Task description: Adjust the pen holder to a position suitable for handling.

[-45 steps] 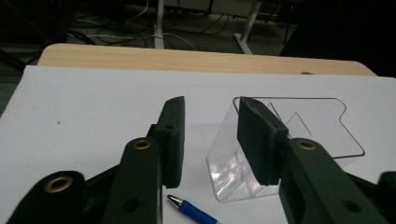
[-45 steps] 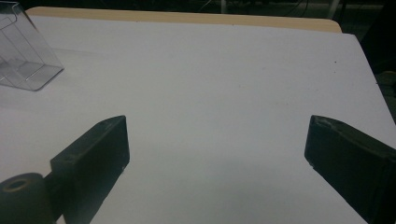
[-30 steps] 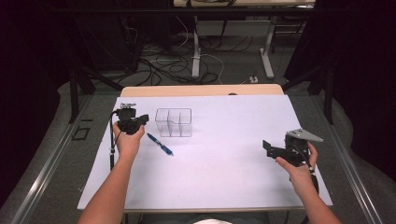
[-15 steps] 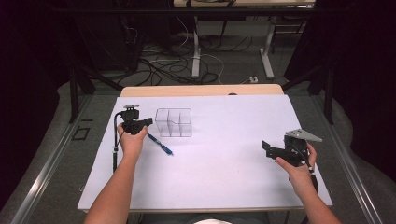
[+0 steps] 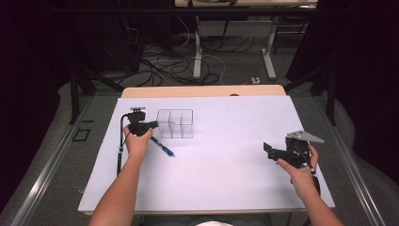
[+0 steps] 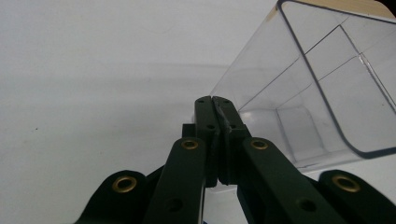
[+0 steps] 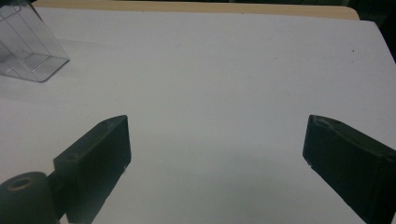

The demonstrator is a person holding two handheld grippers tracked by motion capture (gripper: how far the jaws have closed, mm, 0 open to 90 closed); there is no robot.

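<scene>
A clear plastic box [image 5: 175, 124] with inner dividers stands on the white table sheet [image 5: 221, 183]. My left gripper [image 5: 154, 125] is just left of the box, low over the sheet. In the left gripper view its jaws [image 6: 215, 100] are pressed together with nothing between them, and the box [image 6: 327, 88] rises right behind their tips. A blue pen [image 5: 163, 149] lies on the sheet beside the left hand. My right gripper [image 5: 269, 150] hovers at the right side with its jaws wide open over bare sheet [image 7: 217, 140]. The box [image 7: 28, 51] appears far off at that view's top left.
The sheet covers a wooden table whose back edge [image 5: 202, 91] shows beyond it. Cables [image 5: 155, 61] and desk legs [image 5: 270, 52] lie on the floor behind the table. A cable [image 5: 121, 141] trails from the left gripper along the forearm.
The left hand has sunk and shifted right, closer to the clear box. The pen, the box and the right gripper have stayed where they were.
</scene>
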